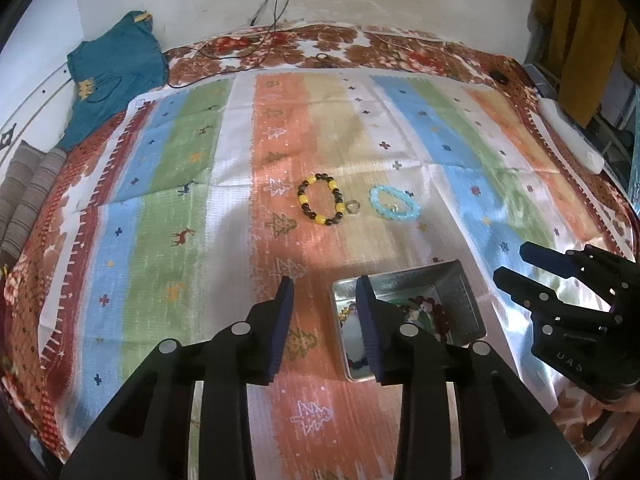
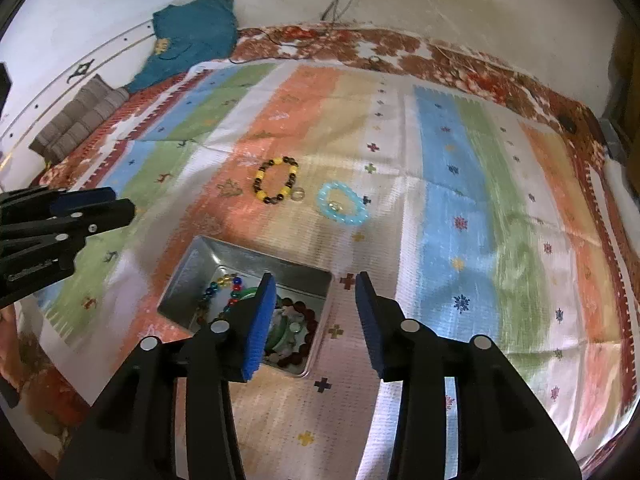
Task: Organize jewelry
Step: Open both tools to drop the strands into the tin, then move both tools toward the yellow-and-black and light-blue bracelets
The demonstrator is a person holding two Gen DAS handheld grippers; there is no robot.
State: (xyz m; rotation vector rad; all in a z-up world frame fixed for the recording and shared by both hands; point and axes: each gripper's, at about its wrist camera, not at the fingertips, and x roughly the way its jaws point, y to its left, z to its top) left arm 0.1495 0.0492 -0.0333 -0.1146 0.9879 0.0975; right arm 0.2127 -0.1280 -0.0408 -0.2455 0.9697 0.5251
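Your left gripper (image 1: 326,284) hangs with its jaws spread and nothing between them, its right finger over the near left edge of the metal tin (image 1: 460,292). Your right gripper (image 2: 316,280) is spread too and carries nothing; its left finger sits over the tin's right side, its right finger over the striped cloth (image 2: 460,220) just beside the tin. Inside the tin lie mixed beads (image 2: 224,284) in several colours and a dark red bead bracelet (image 2: 304,320). Beyond the tin, apart from it, rest the yellow-and-black bracelet (image 1: 320,199), a small clear ring (image 1: 353,207) touching it, and a pale blue bracelet (image 1: 394,203) with a small ring (image 2: 334,205) inside its loop.
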